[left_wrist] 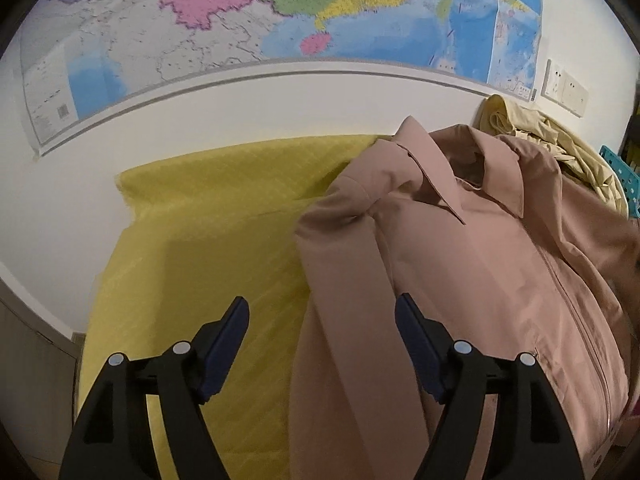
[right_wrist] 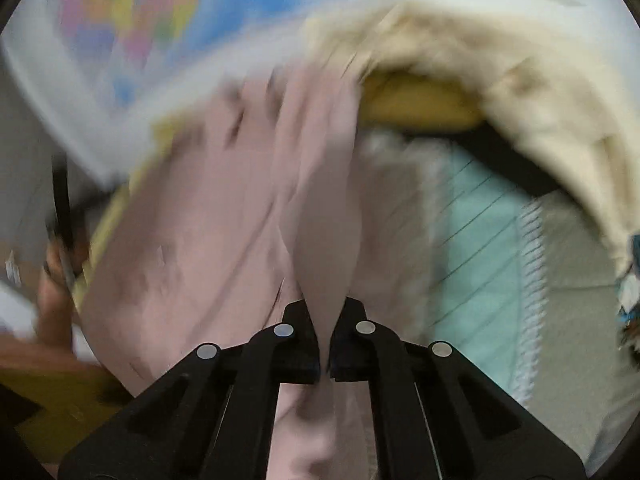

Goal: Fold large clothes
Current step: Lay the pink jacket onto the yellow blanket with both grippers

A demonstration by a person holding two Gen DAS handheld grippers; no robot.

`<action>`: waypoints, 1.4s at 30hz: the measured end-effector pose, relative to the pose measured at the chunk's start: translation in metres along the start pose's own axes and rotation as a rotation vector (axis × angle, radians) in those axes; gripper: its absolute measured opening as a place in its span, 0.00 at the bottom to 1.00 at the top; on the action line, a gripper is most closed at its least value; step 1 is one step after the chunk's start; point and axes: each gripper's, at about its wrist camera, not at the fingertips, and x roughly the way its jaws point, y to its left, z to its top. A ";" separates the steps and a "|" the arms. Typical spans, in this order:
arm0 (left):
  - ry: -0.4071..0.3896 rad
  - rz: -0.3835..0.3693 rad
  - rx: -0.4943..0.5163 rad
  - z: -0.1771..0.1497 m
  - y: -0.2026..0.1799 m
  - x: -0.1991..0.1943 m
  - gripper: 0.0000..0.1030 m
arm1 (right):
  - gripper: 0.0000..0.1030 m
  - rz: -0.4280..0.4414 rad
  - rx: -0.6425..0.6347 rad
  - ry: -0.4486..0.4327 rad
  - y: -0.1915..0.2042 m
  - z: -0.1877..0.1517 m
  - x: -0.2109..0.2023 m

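A dusty pink zip jacket [left_wrist: 480, 264] with a collar lies on a yellow quilted cloth [left_wrist: 208, 248] over the table. One sleeve lies folded down its left side. My left gripper [left_wrist: 322, 320] is open and empty, hovering just above that sleeve. In the blurred right wrist view my right gripper [right_wrist: 325, 316] is shut on a fold of the pink jacket [right_wrist: 224, 216], which stretches up and away from the jaws.
A cream garment [left_wrist: 560, 140] is heaped at the back right beside a turquoise basket [left_wrist: 624, 184]. A large map [left_wrist: 280, 12] hangs on the white wall behind. The right wrist view shows the cream garment [right_wrist: 500, 60], a mint-and-white mat [right_wrist: 476, 240] and floor below.
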 end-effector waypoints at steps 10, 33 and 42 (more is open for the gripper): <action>0.088 -0.038 -0.015 -0.043 0.029 -0.002 0.75 | 0.05 -0.222 0.234 -0.043 -0.098 0.023 0.016; 0.149 -0.028 -0.058 -0.067 0.034 -0.048 0.03 | 0.59 -0.116 0.200 -0.040 -0.071 -0.006 0.040; 0.143 0.366 -0.203 -0.018 0.104 -0.054 0.39 | 0.58 -0.108 0.205 -0.082 -0.071 -0.003 0.030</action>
